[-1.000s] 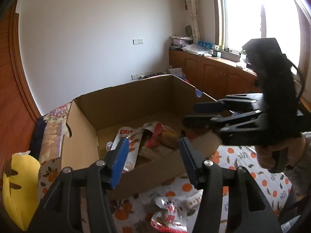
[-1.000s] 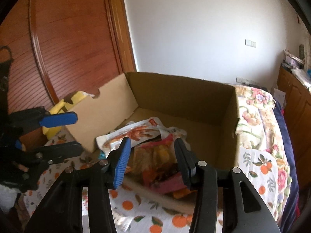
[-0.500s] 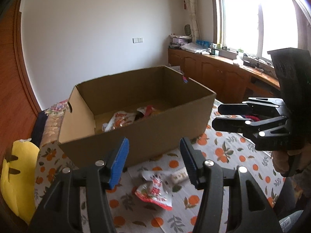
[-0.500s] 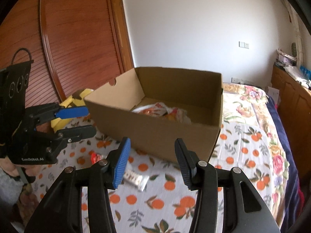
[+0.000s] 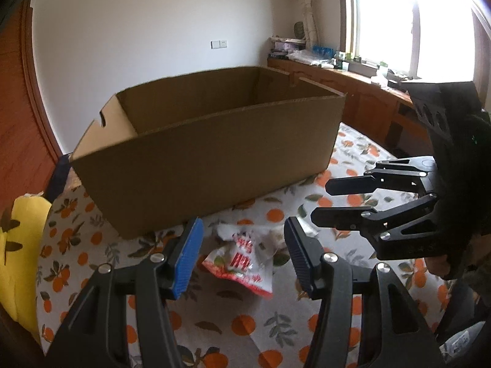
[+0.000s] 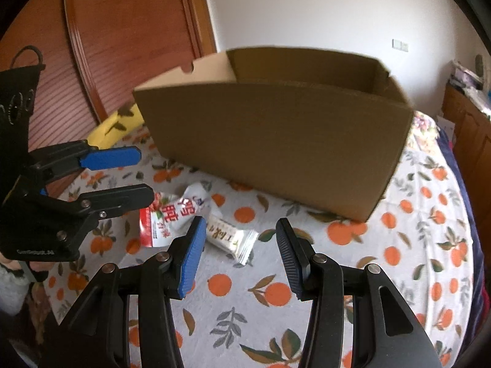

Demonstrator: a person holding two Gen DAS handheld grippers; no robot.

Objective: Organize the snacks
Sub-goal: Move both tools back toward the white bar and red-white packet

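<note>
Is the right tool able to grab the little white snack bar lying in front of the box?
Probably yes. The right tool is open and empty, aimed at the white snack bar lying flat on the orange-print cloth. Nothing sits between them; the red-and-white packet lies beside it.

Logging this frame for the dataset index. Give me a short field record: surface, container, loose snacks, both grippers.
surface: cloth with orange-fruit print
container: open cardboard box standing on the cloth, contents not visible from here
loose snacks: red and white packet and small white packet, side by side on the cloth in front of the box
left gripper: open, empty, fingers either side of the red and white packet
right gripper: open, empty, over the small white packet
other: yellow cushion at the cloth's edge
</note>
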